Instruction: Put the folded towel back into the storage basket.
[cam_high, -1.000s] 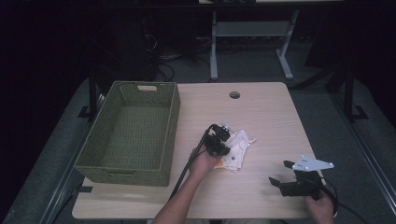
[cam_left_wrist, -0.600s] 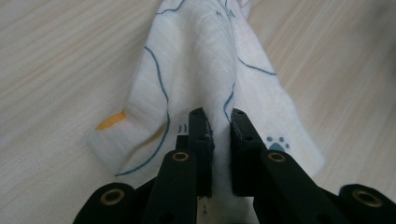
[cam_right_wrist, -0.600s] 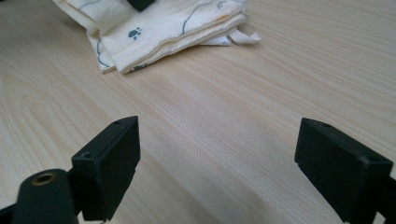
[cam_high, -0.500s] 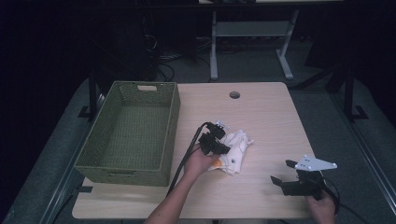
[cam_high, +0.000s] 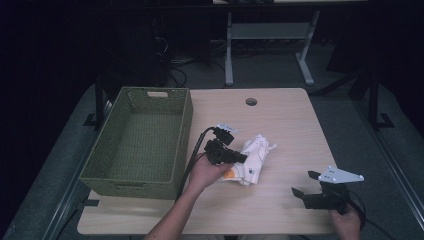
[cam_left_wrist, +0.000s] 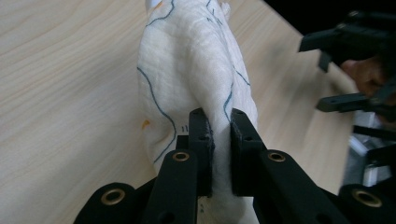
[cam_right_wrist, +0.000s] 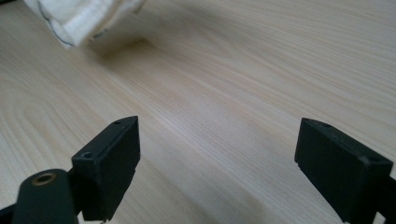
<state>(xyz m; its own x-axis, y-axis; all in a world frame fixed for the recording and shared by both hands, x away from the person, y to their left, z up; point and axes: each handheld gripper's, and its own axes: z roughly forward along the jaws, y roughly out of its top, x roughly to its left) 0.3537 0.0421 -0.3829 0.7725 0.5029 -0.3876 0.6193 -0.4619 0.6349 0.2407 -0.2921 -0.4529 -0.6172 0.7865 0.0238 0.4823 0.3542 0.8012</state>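
Because the white cloth (cam_high: 255, 159) sits pinched in the left gripper (cam_high: 239, 159), the coming move turns on where the green basket (cam_high: 136, 178) lies from it: just to the cloth's left, with its near long wall beside the hand (cam_high: 204, 172) that carries that gripper. From the left gripper view the cloth (cam_left_wrist: 191, 70), marked with thin blue lines and a small orange spot, bunches up into a ridge running away from the jaws, which are clamped on a fold of it; its far end seems to rest on the table (cam_left_wrist: 56, 93). In the high view its long axis runs toward the table's far right. The left gripper is plainly the nearer one and already grasps the cloth. Well apart from the cloth, toward the near right corner of the table (cam_high: 280, 120), the right gripper (cam_high: 306, 184) stands with its jaws spread wide and nothing between them; its own view shows the cloth (cam_right_wrist: 79, 16) far off at the top left. A likely next move is to carry the cloth left over the basket wall.
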